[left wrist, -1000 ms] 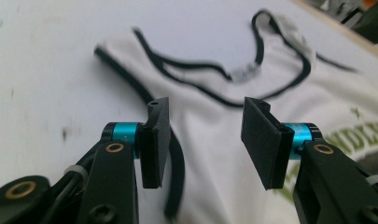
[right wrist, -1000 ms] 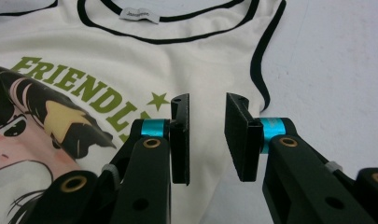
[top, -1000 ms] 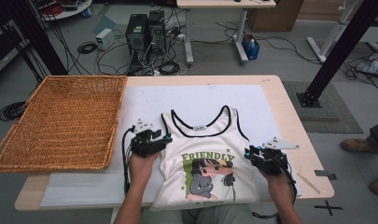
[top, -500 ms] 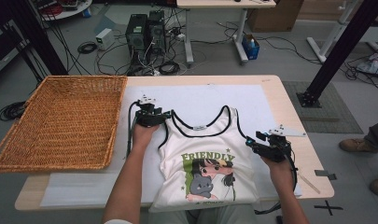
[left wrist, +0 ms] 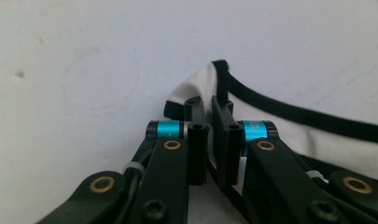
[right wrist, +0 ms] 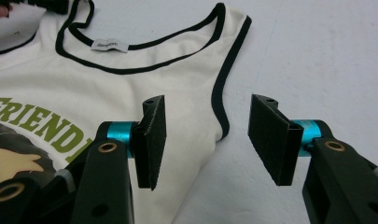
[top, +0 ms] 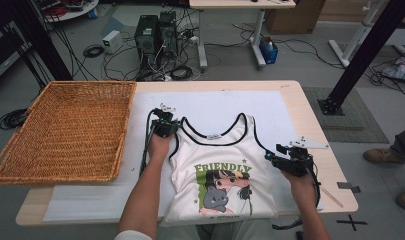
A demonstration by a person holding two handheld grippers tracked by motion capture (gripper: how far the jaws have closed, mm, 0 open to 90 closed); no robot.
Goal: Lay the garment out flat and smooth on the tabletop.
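A white tank top point(top: 225, 150) with black trim and a "FRIENDLY" cartoon print lies flat on the white mat, neck away from me. My left gripper point(top: 166, 126) is at its left shoulder strap. In the left gripper view the jaws point(left wrist: 208, 106) have just closed, and the strap point(left wrist: 203, 81) is pinched between them. My right gripper point(top: 273, 159) sits at the shirt's right side. Its jaws point(right wrist: 207, 106) have been opening and stand apart over the black-edged armhole point(right wrist: 217, 100), with the pads off the cloth.
A large wicker basket point(top: 65, 130) sits on the left of the wooden table point(top: 310, 115). The white mat point(top: 215, 102) covers the table's middle. Computers and cables lie on the floor beyond the far edge.
My left hand has moved away from me, from the shirt's lower left side up to the left shoulder strap. The right hand has barely shifted.
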